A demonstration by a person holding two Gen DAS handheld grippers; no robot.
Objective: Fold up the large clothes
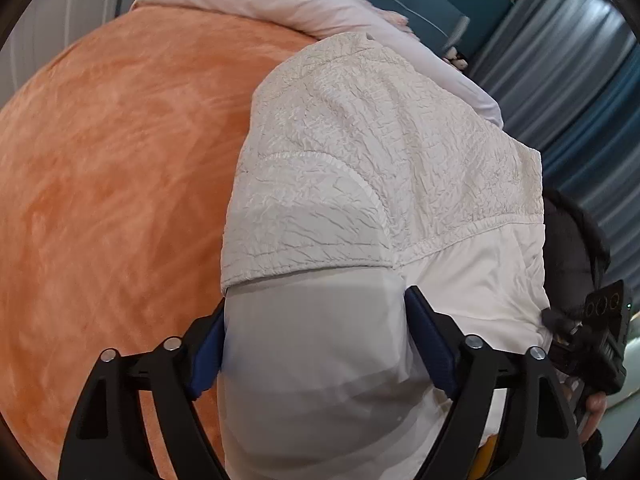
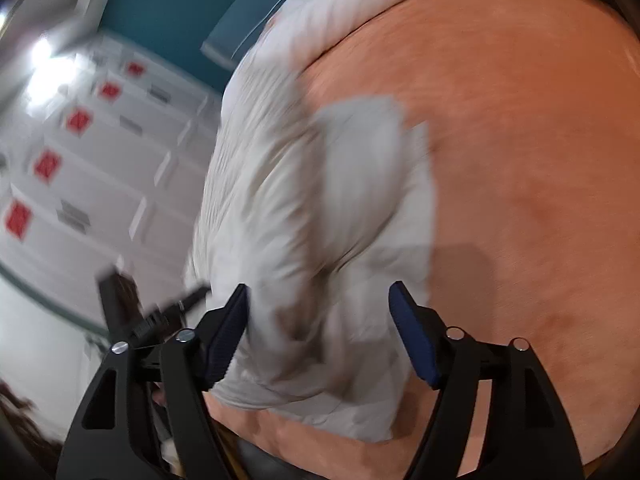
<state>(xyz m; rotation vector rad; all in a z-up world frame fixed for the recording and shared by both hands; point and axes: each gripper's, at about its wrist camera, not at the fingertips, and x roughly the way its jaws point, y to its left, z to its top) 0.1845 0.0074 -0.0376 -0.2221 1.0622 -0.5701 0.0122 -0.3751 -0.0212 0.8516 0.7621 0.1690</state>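
orange cover [image 1: 112, 160]: fuzzy, spans the bed, carries everything
white garment [image 1: 380, 168]: crinkled, partly folded, lies on the cover – smooth lining flap nearest the cameras
left gripper [image 1: 316, 344]: jaws apart, lining between the 2 pads, no squeeze visible
right gripper [image 2: 320, 332]: jaws apart over garment edge – frame blurred

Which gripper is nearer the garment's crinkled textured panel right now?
Left. The left gripper straddles smooth white cloth just below the crinkled panel. The right gripper, jaws apart, sits over the garment's blurred bunched end, and the panel can't be made out in that view.
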